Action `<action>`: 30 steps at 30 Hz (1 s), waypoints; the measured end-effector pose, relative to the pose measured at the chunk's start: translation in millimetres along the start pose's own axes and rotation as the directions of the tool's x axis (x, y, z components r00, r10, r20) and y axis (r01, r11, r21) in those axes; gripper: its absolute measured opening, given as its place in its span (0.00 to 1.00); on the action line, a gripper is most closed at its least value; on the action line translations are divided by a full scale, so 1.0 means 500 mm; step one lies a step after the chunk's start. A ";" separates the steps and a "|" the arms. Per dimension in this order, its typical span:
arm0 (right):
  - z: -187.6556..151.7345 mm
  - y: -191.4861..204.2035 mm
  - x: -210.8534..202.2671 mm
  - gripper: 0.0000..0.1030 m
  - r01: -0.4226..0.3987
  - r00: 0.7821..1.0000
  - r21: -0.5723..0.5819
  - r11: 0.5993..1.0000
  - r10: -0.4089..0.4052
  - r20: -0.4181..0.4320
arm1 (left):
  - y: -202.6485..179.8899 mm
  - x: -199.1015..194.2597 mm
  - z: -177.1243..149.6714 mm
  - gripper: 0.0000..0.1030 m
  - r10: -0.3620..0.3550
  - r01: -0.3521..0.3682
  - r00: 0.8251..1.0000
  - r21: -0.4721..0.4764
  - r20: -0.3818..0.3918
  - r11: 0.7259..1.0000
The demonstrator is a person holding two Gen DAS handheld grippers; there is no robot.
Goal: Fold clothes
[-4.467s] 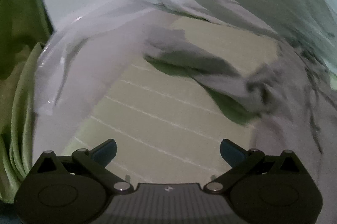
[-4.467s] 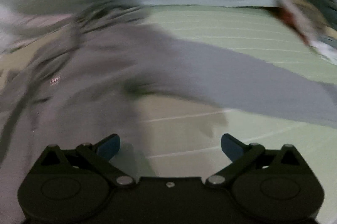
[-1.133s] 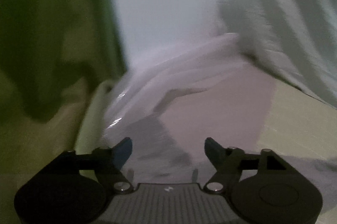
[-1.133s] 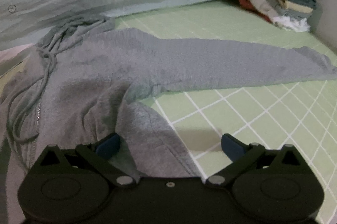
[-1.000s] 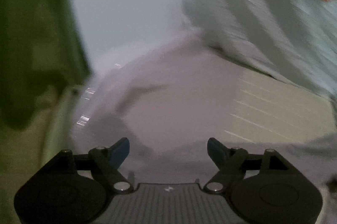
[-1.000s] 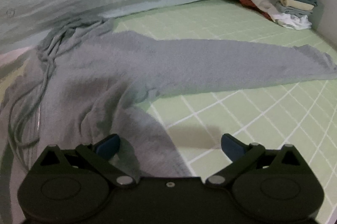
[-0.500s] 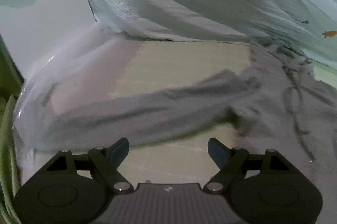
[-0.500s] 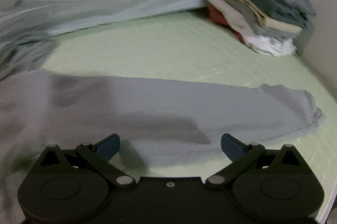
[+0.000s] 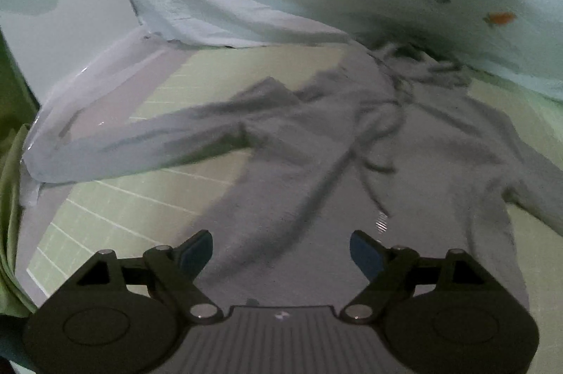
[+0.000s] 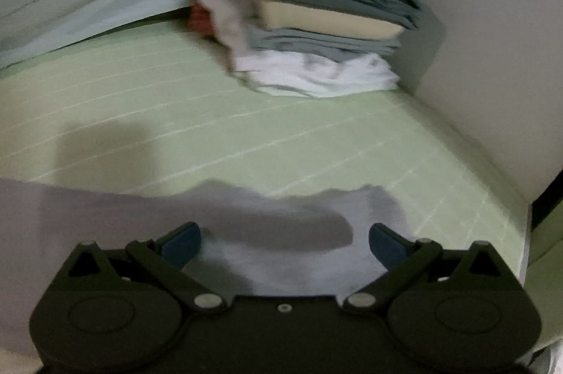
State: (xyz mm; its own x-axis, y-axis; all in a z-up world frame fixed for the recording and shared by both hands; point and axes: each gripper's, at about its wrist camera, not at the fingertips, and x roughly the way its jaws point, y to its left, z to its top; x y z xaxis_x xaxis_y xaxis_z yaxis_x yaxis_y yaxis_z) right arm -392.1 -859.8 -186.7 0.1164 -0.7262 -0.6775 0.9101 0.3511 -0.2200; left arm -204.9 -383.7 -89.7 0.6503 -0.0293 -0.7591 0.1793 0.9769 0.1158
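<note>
Grey fleece hoodie [image 9: 404, 162] lies flat on my green checked bedsheet [image 10: 246, 127], sleeve towards its far corner; left gripper [image 9: 280, 250] and right gripper [image 10: 284, 242] both gape wide, holding nothing.

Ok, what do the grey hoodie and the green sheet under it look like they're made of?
Hoodie: soft matte knit, probably cotton fleece; it lies in limp folds, with cord drawstrings and what looks like a front zip. Sheet: thin, smooth woven cloth, likely cotton or a blend; it lies flat with a white grid print. Blur hides the weave in both views.
</note>
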 end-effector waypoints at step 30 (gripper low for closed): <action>0.163 -0.163 0.198 0.41 -0.018 1.000 0.067 0.998 0.017 0.012 | -0.077 -0.001 0.053 0.83 0.118 -0.117 0.992 0.017 -0.038 0.993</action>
State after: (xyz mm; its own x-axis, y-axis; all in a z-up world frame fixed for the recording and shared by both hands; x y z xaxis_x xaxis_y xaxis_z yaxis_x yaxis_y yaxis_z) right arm -422.1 -1008.5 -178.5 0.1365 -0.7272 -0.6727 0.9324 0.3237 -0.1607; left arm -192.7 -427.0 -76.9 0.6386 0.0938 -0.7638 0.1144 0.9699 0.2148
